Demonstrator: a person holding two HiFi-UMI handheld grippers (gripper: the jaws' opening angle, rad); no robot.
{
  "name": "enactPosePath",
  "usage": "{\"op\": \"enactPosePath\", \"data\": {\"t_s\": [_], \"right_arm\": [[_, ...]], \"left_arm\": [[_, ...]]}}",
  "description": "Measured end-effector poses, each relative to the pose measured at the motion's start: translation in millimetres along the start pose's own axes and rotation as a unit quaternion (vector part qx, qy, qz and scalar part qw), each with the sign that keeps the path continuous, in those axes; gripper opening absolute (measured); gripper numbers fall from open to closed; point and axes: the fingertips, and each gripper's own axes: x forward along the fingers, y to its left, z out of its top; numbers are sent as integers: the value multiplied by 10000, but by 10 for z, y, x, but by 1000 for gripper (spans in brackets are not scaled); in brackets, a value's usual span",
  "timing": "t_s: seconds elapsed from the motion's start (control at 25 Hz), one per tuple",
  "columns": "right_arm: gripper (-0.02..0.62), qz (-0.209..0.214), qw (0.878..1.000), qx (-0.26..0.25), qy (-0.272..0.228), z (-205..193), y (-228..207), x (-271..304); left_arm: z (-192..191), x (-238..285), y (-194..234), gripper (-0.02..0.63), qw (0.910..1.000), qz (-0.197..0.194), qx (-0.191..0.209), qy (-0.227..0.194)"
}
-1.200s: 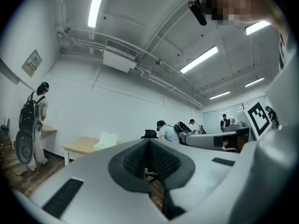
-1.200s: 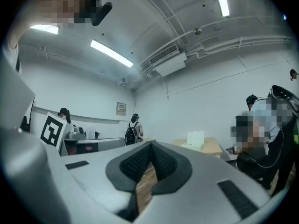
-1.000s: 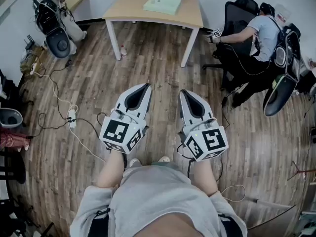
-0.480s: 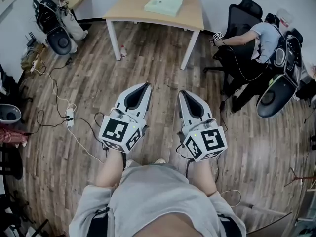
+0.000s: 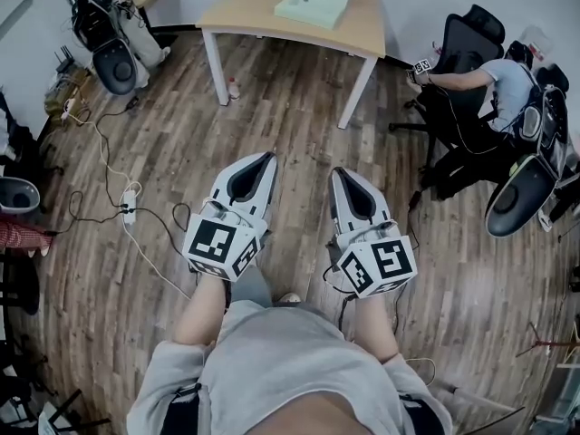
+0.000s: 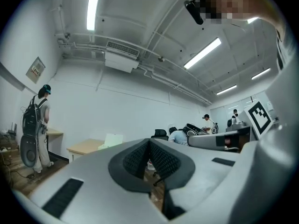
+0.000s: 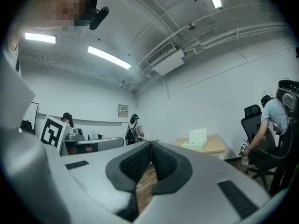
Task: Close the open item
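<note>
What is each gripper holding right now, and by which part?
Nothing is held. The left gripper and the right gripper both have their jaws shut together with nothing between the pads.

Pale mint green box (image 5: 313, 3), light tan wood desk (image 5: 358, 27), streaky brown plank floor (image 5: 299, 125). Light grey left gripper (image 5: 269, 159) and right gripper (image 5: 337, 170), black pads (image 6: 163, 161), black-and-white marker cubes (image 5: 220, 244).
</note>
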Motion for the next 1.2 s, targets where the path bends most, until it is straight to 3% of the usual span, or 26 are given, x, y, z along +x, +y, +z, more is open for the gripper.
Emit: {"op": "enactPosePath", "data": {"t_s": [0.24, 0.88, 1.2], "right_arm": [[9, -229, 9997, -26, -37, -10, -253, 368], [9, -786, 9963, -16, -353, 151, -771, 2254], [9, -964, 9944, 70, -429, 104, -816, 2939]], "left_arm": [[-81, 330, 392, 12, 9999, 62, 142, -23], [3, 1688, 1883, 12, 9983, -549, 190, -91], [-39, 2045, 2514, 12, 9971, -729, 197, -79]]}}
